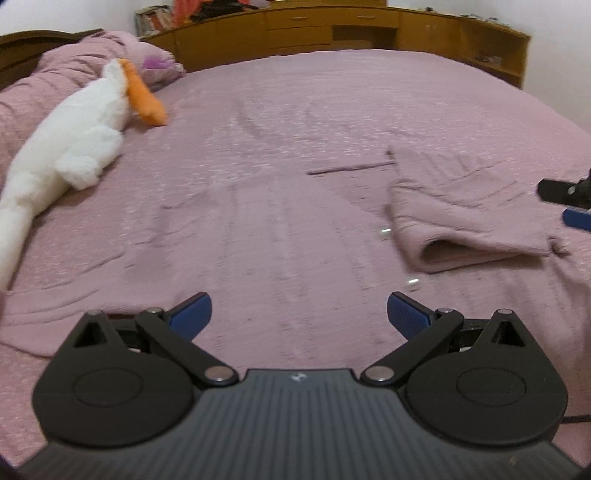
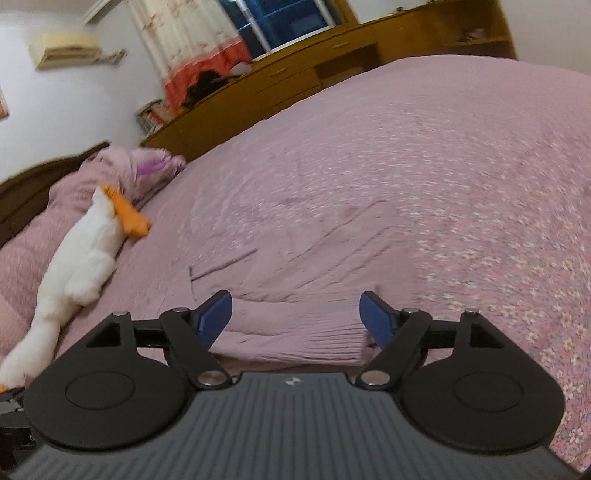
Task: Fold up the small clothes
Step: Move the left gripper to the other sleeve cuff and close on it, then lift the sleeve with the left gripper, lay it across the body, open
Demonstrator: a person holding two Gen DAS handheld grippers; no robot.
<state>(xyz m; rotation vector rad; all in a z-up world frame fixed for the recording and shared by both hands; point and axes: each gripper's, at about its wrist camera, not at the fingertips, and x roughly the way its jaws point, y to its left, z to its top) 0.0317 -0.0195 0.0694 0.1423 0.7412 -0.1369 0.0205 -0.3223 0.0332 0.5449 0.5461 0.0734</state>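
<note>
My left gripper has its blue-padded fingers spread wide and empty over the pink textured bedspread, and the folded pink knit garment lies flat on the bedspread ahead and to the right, near my right gripper, which pokes in at the frame edge. My right gripper is also spread apart with nothing between the pads, hovering right over the near ribbed edge of the folded pink knit garment; I cannot tell if it touches. A white plush goose with an orange beak lies well to the left by the pillows, wooden dresser behind the bed.
</note>
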